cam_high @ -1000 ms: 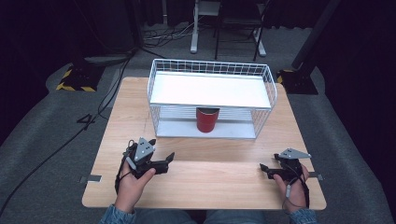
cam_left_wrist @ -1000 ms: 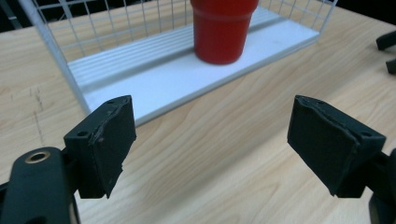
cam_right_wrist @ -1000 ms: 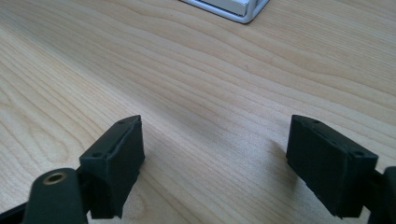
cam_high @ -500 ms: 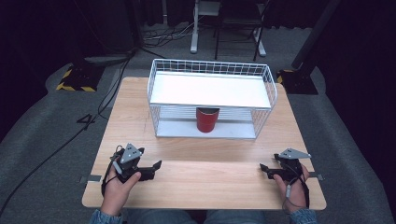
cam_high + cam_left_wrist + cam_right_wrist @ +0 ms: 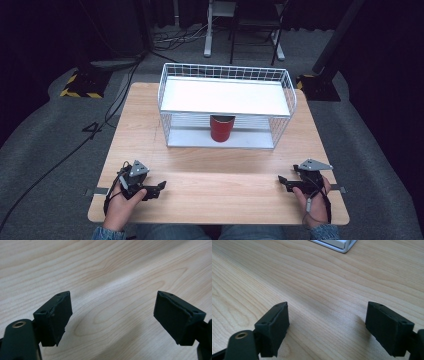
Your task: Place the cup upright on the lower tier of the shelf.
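One mark can be read: a dark figure "4" [image 5: 96, 128] on the grey floor [image 5: 45, 135] just left of the wooden table [image 5: 225, 200], seen in the high view. Beyond it, yellow-and-black hazard stripes [image 5: 80, 86] edge a dark base plate on the floor, and a second striped patch [image 5: 300, 80] lies near the right rear corner of the table; these are warning markings without letters. No lettering, brand or number is legible on the table or anything standing on it, nor in either gripper view
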